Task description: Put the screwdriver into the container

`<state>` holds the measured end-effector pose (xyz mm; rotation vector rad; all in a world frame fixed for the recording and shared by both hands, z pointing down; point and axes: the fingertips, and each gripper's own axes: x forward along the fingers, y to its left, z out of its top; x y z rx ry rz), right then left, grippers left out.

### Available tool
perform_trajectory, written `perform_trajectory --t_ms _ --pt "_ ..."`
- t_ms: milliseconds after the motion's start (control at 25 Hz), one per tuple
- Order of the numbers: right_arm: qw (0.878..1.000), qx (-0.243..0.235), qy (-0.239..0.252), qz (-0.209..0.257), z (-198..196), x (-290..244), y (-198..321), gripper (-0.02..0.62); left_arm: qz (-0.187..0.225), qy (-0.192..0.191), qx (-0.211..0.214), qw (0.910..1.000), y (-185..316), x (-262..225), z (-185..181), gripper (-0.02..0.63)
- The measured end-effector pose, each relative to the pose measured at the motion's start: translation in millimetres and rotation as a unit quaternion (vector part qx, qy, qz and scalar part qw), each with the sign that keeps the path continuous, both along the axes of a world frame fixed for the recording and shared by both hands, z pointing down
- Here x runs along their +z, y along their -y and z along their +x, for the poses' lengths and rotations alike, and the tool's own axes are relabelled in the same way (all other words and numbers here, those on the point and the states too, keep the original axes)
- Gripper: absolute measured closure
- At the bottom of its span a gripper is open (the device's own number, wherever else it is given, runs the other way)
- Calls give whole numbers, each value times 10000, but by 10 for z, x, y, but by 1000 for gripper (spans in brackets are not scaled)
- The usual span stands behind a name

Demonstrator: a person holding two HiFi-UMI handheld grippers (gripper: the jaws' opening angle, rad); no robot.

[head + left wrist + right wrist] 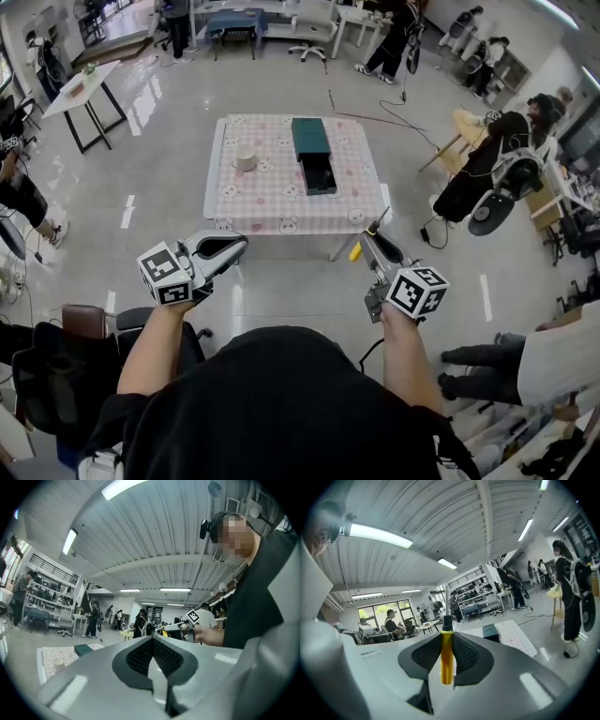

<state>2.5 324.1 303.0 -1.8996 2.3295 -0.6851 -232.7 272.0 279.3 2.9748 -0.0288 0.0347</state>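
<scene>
**Screwdriver gripped, container well ahead**

Head view: my left tool [236, 247] and right tool [372, 242] hang well short of the pink-checked cloth surface [272, 202]. On it, the dark green box container [309, 136] has its drawer seemingly pulled open to receive.

Left gripper view: the left tool [152, 656] is clenched on nothing, idle.

Right gripper view: the right tool [447, 641] grasps the yellow-handled screwdriver [447, 665] by its handle, shaft forward, likely for tip-first entry.

The table [281, 214] stands ahead of me. On it the container [313, 155] sits right of centre, with a cup [246, 157] to its left. My left gripper [223, 250] hangs before the table's near left edge, and my right gripper [371, 242] before its near right corner (the screwdriver [446, 656] sits between its jaws).
</scene>
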Motion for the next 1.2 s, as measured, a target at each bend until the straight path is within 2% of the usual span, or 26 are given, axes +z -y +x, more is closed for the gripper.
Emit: perform_trajectory --t_ms 160,480,1200 --pt "10000 27 11 -16 102 -50 7 491 -99 -66 16 9999 12 -56 61 606" --pt "9999 119 49 24 57 76 28 492 -83 -51 119 9999 25 55 -9 606" --pt "9997 45 224 -65 679 228 499 492 -232 215 277 9991 317 224 661 606"
